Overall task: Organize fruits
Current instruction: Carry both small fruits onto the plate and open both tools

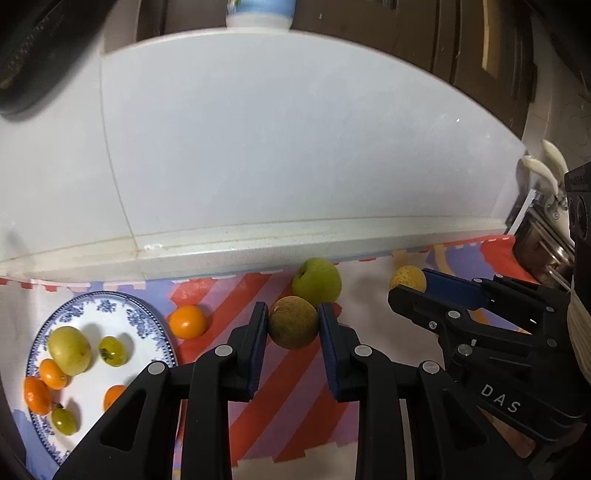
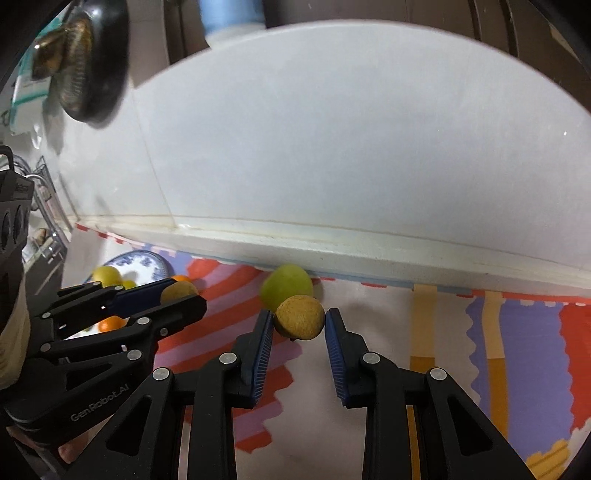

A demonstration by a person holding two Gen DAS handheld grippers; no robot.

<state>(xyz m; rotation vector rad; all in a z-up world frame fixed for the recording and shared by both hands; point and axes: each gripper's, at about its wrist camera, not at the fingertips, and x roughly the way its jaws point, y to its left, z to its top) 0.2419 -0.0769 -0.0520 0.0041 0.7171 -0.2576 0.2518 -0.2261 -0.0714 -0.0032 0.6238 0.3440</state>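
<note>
My left gripper (image 1: 293,326) is shut on a round brown fruit (image 1: 293,317), held above the striped cloth (image 1: 288,398). My right gripper (image 2: 299,323) is shut on a paler yellow-brown fruit (image 2: 300,314). Each view shows the other gripper from the side with its fruit: the right gripper (image 1: 410,288) with the yellow-brown fruit (image 1: 406,277), and the left gripper (image 2: 183,297) with the brown fruit (image 2: 177,290). A green fruit (image 1: 316,283) (image 2: 286,286) lies by the wall ledge. A small orange fruit (image 1: 187,321) rests beside the blue-patterned plate (image 1: 146,317) (image 2: 147,263), which holds several yellow, green and orange fruits.
A white tiled wall (image 1: 295,147) with a low ledge (image 1: 258,247) closes off the far side of the cloth. A dark pan (image 2: 92,62) hangs at the upper left. A metal rack (image 2: 44,206) stands beyond the cloth's left end, and a blue-and-white container (image 1: 258,11) sits above the wall.
</note>
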